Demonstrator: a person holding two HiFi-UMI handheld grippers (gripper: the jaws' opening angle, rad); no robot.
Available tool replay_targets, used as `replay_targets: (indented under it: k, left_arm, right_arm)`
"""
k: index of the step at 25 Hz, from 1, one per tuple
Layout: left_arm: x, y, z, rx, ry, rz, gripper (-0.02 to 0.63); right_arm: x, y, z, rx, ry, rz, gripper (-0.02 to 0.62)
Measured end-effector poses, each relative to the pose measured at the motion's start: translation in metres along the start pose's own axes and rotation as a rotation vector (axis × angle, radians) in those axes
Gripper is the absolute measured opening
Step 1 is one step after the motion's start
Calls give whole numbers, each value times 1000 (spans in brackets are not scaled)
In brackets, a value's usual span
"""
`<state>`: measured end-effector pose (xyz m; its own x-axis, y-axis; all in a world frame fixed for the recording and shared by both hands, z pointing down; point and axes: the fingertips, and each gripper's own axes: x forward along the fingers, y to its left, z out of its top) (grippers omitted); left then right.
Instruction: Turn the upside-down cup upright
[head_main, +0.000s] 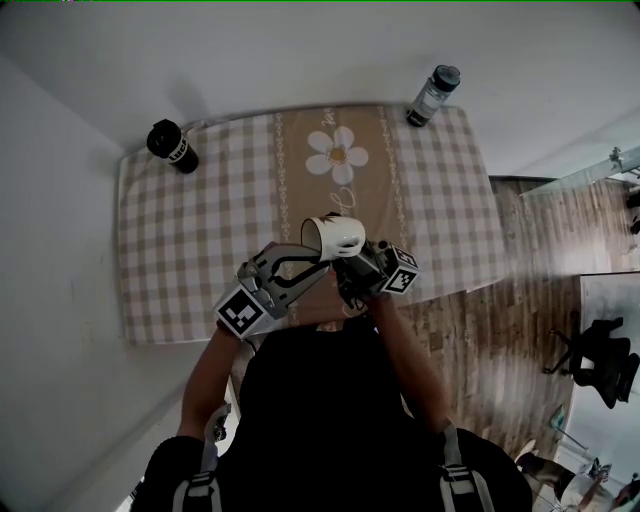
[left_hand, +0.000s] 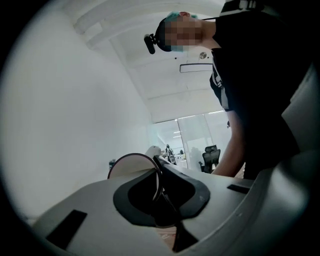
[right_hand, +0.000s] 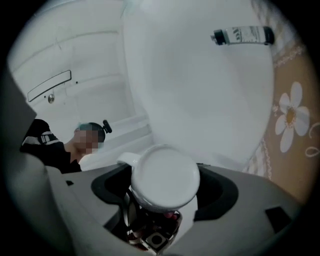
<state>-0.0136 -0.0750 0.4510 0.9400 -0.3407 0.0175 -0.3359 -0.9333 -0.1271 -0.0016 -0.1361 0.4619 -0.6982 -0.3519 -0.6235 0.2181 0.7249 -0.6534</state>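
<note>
A white cup (head_main: 338, 236) lies on its side in the air above the front of the checked tablecloth (head_main: 200, 230), mouth turned left. My left gripper (head_main: 312, 258) is shut on the cup's thin rim. In the left gripper view that rim (left_hand: 131, 165) runs between the closed jaws of the left gripper (left_hand: 161, 186). My right gripper (head_main: 350, 262) comes up from below and is shut on the cup's body near the base. In the right gripper view the round base of the cup (right_hand: 165, 180) fills the gap of the right gripper (right_hand: 164, 189), handle (right_hand: 127, 160) at upper left.
A black bottle (head_main: 172, 145) stands at the table's far left corner and a clear dark-capped bottle (head_main: 432, 95) at the far right; the clear bottle (right_hand: 244, 35) also shows in the right gripper view. A flower print (head_main: 337, 155) marks the cloth. An office chair (head_main: 600, 360) stands on the wood floor at right.
</note>
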Motion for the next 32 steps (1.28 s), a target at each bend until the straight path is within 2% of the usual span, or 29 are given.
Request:
replay_targets:
  k: [4,9,11,13,14,17,19,21,24,27,28,32]
  left_arm:
    - [2,5,4,65,-16,50,57]
    - [1,13,-3,114,25,93,82]
    - [-5,19,-7,113,34,112,85]
    - [-14,31,-11,86,36,156,140]
    - [-18,38,-13,68,36,189,147]
    - [-25,58,-18,50,70,282,165]
    - [-22,61,-19,96,110,299,176]
    - [-15,55,-21,163,140,279,176]
    - [-4,39,-32,277,194,206,176]
    - [-2,31,-41,360,262,171,107]
    - [-3,31,-43,374,277,171,68]
    - [-5,29,-50,383,316,155,83]
  right_arm:
    - [0,-4,6,24,-87,-39,380]
    - [-4,-13,9,-37,-53,-124,377]
    - [-9,-17,16,-70,-40,-161,376]
    - [-14,-20,26,-109,-26,-208,376]
    - [-16,-22,30,-139,-7,-241,376]
    - [-18,-33,31,-286,114,-393,377]
    - [-19,-43,22,-422,246,-512,377]
    - [-19,-49,8,-543,375,-582,376]
    - [-15,-51,-8,-619,478,-607,376]
    - [-14,-53,-14,-640,521,-614,376]
    - [-14,-52,-15,-652,541,-613,376]
    - [-14,-52,-19,-729,639,-629,376]
